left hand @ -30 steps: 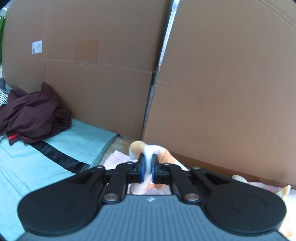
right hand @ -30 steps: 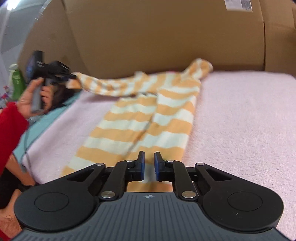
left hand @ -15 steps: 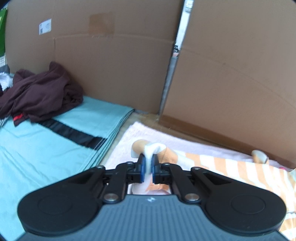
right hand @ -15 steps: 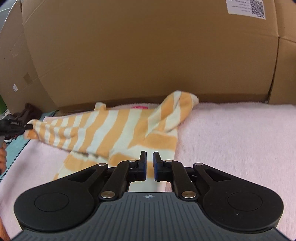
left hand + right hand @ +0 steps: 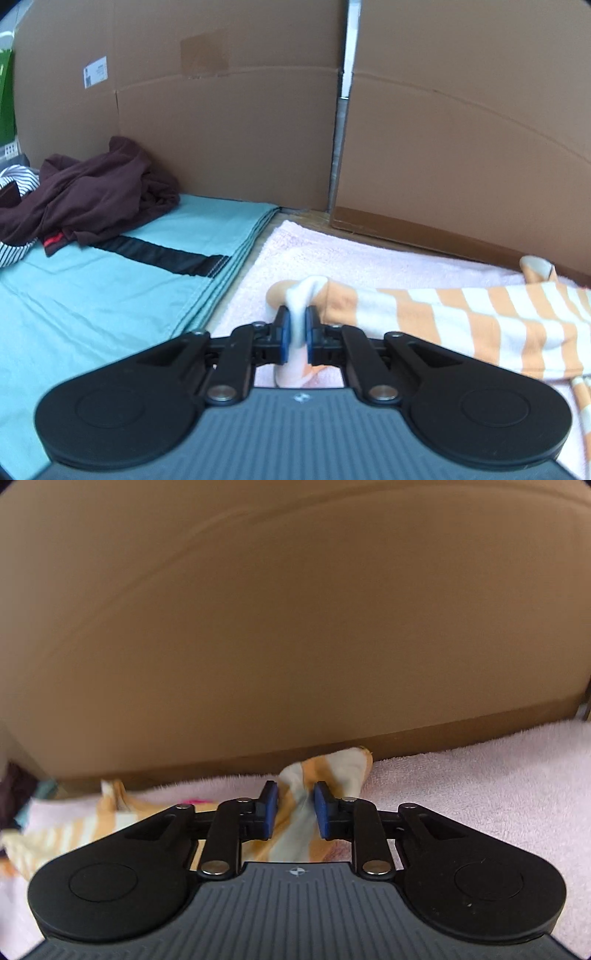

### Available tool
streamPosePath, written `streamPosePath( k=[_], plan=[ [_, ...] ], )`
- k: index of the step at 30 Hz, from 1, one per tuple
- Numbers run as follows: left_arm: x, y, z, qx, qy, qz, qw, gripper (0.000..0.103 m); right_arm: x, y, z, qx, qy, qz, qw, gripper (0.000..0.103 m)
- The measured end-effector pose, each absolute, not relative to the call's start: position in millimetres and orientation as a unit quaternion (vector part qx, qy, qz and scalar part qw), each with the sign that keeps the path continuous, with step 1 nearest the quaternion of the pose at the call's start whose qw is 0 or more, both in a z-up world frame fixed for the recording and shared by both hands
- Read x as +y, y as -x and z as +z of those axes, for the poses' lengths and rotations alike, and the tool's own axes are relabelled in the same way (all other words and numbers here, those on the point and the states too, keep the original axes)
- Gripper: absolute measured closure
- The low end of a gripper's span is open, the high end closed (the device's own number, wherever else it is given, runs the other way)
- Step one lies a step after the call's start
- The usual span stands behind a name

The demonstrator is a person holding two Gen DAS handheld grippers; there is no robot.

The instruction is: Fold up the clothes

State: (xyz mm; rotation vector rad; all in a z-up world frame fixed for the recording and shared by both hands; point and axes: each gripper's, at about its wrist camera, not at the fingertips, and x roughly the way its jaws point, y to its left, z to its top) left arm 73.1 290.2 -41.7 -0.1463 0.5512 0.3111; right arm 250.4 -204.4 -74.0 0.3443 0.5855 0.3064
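Left claw point(image 5: 295, 334) beside maroon garment point(image 5: 92, 192)

black grippers point(image 5: 295, 332), blue pads point(image 5: 269, 808), silver screws, ribbed grey housing

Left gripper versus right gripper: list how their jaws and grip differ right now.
The left gripper is shut, pinching a sleeve end; the right gripper has just been opening, its pads apart with striped cloth between them, unpinched. Both sit over the same orange-and-white striped garment on the pink towel.
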Motion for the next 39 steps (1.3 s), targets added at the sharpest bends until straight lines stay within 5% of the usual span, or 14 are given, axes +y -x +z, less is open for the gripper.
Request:
streamPosePath(
  k=[6, 11, 14, 16, 18, 21, 24, 27, 34, 39],
  plan=[
    [288, -70, -41, 0.258, 0.073, 0.153, 0.951, 0.097, -243, -232, -67, 0.217, -0.252, 0.144, 0.932, 0.077],
    [308, -67, -41, 0.264, 0.141, 0.110, 0.948, 0.096, -231, -232, -68, 0.255, -0.219, 0.184, 0.924, 0.076],
    [324, -56, -41, 0.258, 0.213, 0.092, 0.938, 0.066, -223, -227, -68, 0.258, -0.188, 0.197, 0.927, 0.075],
    [333, -47, -42, 0.247, 0.264, 0.078, 0.929, 0.037, -220, -224, -67, 0.252, -0.166, 0.195, 0.933, 0.075],
    [339, -42, -46, 0.240, 0.297, 0.084, 0.921, 0.027, -220, -222, -68, 0.252, -0.156, 0.194, 0.935, 0.073],
    [344, -50, -51, 0.240, 0.304, 0.130, 0.913, 0.044, -225, -221, -70, 0.254, -0.165, 0.196, 0.933, 0.073],
    [346, -64, -52, 0.244, 0.322, 0.128, 0.906, 0.046, -230, -219, -70, 0.251, -0.168, 0.193, 0.933, 0.071],
    [334, -79, -47, 0.265, 0.295, 0.132, 0.908, 0.102, -235, -217, -71, 0.249, -0.171, 0.193, 0.933, 0.070],
    [295, -70, 6, 0.152, 0.151, 0.116, 0.970, 0.100, -245, -213, -71, 0.243, -0.177, 0.198, 0.933, 0.068],
    [291, -82, -12, 0.251, 0.115, 0.114, 0.954, 0.100, -251, -211, -71, 0.245, -0.178, 0.202, 0.931, 0.066]
  ],
)
